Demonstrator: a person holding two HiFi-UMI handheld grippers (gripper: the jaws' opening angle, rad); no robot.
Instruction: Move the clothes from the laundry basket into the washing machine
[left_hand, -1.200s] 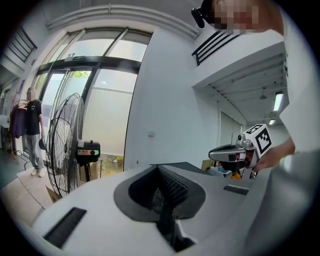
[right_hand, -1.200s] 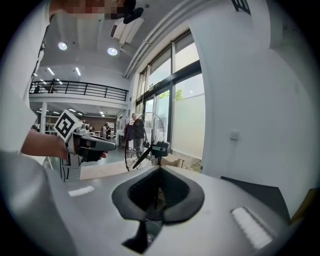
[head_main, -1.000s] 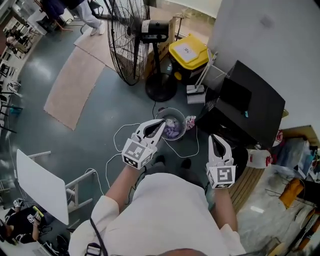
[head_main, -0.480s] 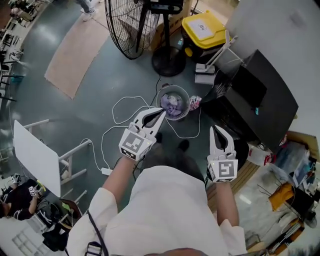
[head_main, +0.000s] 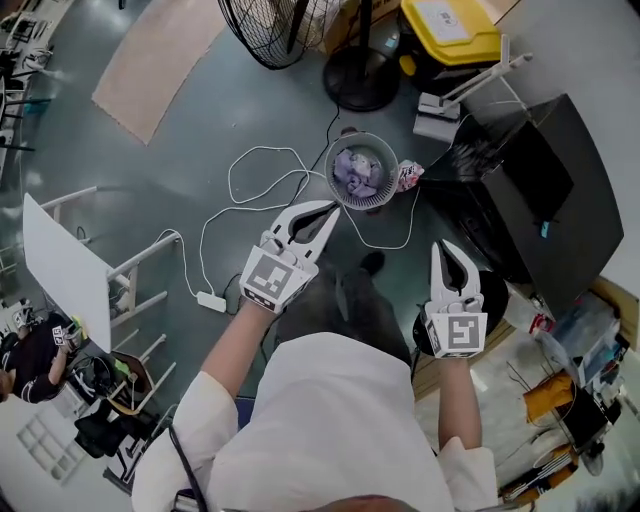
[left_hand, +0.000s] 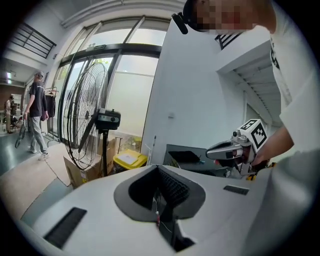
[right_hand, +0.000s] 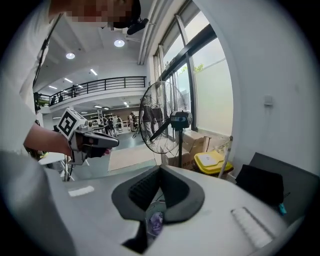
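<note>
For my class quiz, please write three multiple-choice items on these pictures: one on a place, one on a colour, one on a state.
1. Where does the laundry basket stand? A on a shelf; B on the floor; C in the person's arms.
2. What colour is the bin lid? A red; B blue; C yellow.
3. How are the jaws of the right gripper? A together, empty; B wide apart; C closed on a garment.
Key: B, the head view shows it on the grey floor; C, the lid is plainly yellow; A, the tips meet with nothing between them.
</note>
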